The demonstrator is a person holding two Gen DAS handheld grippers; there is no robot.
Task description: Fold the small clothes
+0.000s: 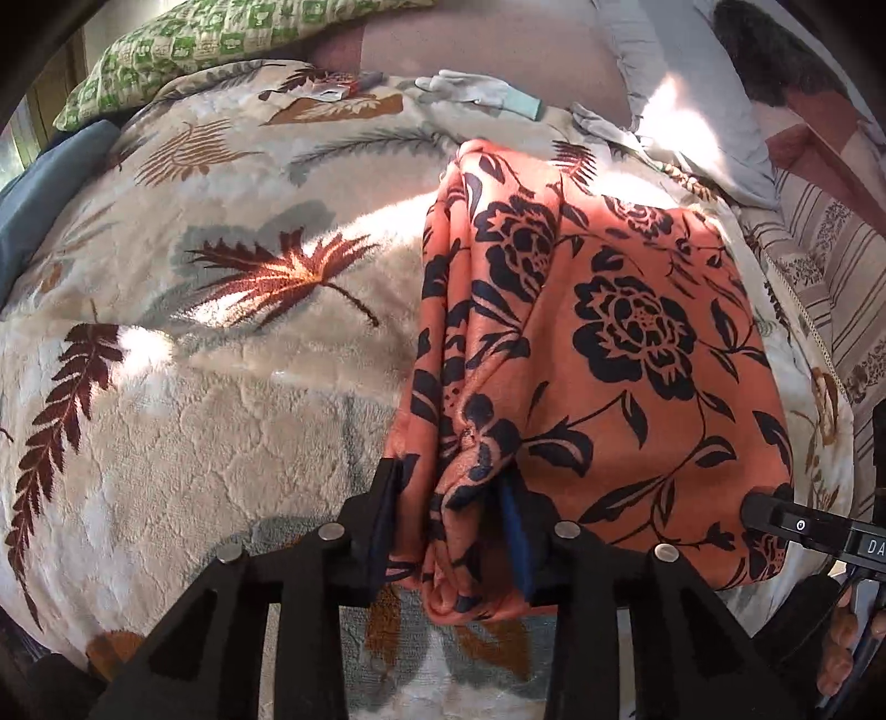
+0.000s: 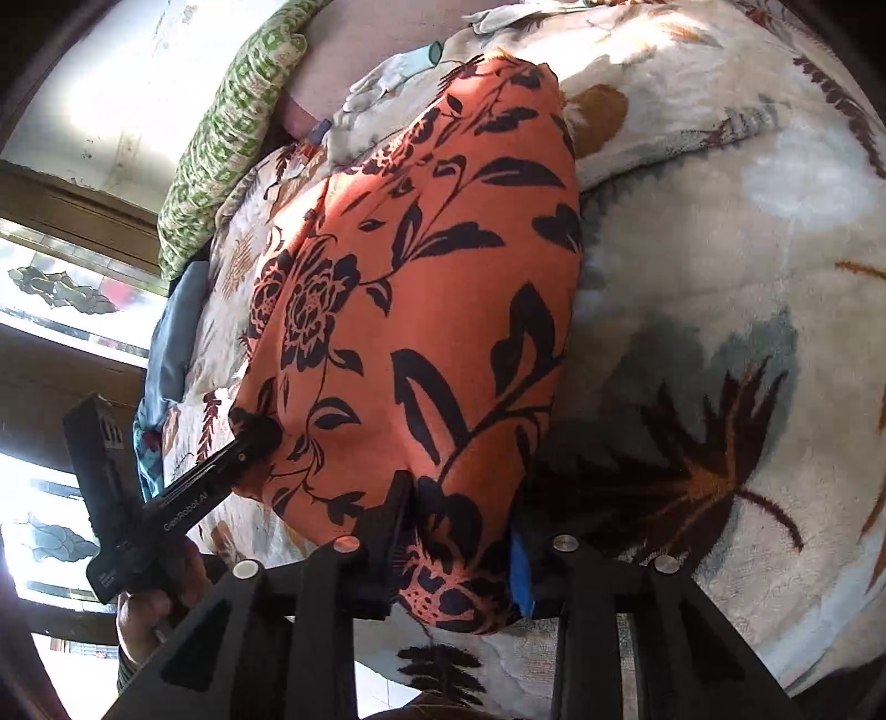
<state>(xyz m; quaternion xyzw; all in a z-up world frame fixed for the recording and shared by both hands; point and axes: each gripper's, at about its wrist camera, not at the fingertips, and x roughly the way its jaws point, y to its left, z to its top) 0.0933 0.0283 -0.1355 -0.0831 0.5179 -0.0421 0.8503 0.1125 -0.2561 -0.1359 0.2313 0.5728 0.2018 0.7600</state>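
An orange garment with a dark floral print [image 1: 626, 332] lies folded on a fleece blanket [image 1: 221, 415]. In the left wrist view my left gripper [image 1: 454, 509] is shut on a bunched fold at the garment's near left corner, and cloth fills the gap between its fingers. The right gripper's tip [image 1: 769, 507] touches the garment's near right corner. In the right wrist view my right gripper [image 2: 459, 548] is shut on the near corner of the garment [image 2: 421, 288]. The left gripper [image 2: 260, 437], held by a hand, grips the cloth's left edge.
The leaf-patterned blanket [image 2: 720, 249] covers a bed. A green patterned pillow [image 1: 183, 50], grey gloves [image 1: 470, 91] and small items lie at the far side. Blue cloth [image 1: 33, 188] is at the left and striped bedding [image 1: 830, 266] at the right. A window [image 2: 55, 288] lies beyond.
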